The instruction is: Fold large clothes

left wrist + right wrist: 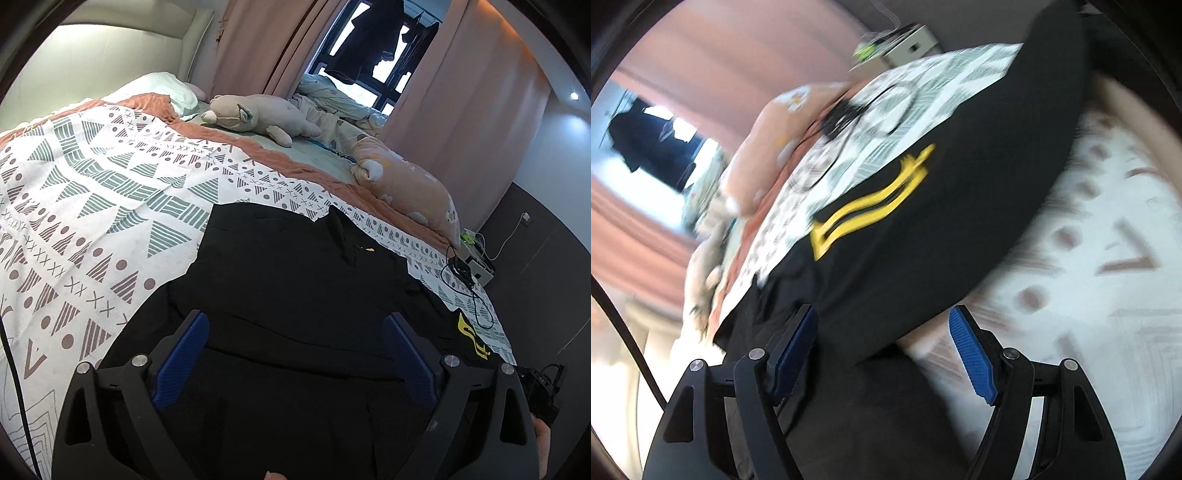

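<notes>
A large black garment (295,280) with a yellow print (471,332) lies spread on the patterned bedspread (92,206). My left gripper (295,332) hovers over the garment's near part, jaws wide open, holding nothing. In the blurred, tilted right wrist view the same garment (942,206) with its yellow print (871,199) shows close ahead. My right gripper (882,332) is open at the garment's edge, with the cloth edge lying between the blue pads (971,354) but not clamped.
A plush bear (258,116) and a peach pillow (402,181) lie at the far side of the bed. A black cable with a small device (461,273) lies on the bedspread by the garment's right side. Pink curtains (258,44) and a window stand behind.
</notes>
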Tool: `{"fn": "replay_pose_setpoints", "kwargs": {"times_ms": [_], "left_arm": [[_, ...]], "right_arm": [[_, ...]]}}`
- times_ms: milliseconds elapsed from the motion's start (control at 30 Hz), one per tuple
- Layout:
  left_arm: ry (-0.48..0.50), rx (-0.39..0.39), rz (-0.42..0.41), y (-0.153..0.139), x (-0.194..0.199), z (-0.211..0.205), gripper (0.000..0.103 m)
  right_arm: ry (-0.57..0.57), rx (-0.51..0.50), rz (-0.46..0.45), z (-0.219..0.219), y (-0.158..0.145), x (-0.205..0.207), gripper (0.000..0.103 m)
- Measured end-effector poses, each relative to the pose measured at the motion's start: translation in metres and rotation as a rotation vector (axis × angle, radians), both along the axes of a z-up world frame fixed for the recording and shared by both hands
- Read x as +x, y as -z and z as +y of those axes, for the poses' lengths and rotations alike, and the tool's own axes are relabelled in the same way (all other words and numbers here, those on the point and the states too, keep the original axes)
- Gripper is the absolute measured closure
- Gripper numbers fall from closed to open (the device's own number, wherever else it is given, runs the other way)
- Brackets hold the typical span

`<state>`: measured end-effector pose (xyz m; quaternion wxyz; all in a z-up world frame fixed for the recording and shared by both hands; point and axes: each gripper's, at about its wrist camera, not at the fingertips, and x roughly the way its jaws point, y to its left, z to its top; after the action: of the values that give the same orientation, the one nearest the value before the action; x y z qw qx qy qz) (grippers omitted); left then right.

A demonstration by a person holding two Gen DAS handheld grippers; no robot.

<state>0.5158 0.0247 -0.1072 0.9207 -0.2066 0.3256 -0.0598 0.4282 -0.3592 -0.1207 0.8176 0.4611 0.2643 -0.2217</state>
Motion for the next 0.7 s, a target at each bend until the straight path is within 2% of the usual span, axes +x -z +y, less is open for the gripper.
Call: {"fn": "replay_pose_setpoints", "kwargs": {"times_ms": [167, 333, 433, 567, 600, 700], "left_arm": [[0.022, 0.026, 0.025, 0.005, 0.005, -0.009, 0.005], [0.023, 0.043, 0.05, 0.011, 0.007, -0.01, 0.005], [-0.021, 0.068, 0.071, 0.015, 0.008, -0.008, 0.005], [-0.038, 0.063, 0.089, 0.02, 0.01, -0.003, 0.005], [-0.035, 0.052, 0.088, 0.02, 0.01, -0.002, 0.005], [-0.032, 0.033, 0.073, 0.019, 0.008, 0.001, 0.005]], "right_arm": [[0.079, -0.011, 0.02, -0.02, 0.006, -0.015, 0.031], [0.102, -0.009, 0.028, -0.041, 0.019, -0.004, 0.046], [0.112, -0.013, 0.024, -0.054, 0.025, 0.0, 0.058], [0.106, 0.001, -0.028, -0.059, 0.026, -0.002, 0.1], [0.096, -0.013, -0.051, -0.057, 0.022, -0.003, 0.103], [0.065, -0.079, -0.113, -0.044, 0.002, -0.003, 0.103]]}}
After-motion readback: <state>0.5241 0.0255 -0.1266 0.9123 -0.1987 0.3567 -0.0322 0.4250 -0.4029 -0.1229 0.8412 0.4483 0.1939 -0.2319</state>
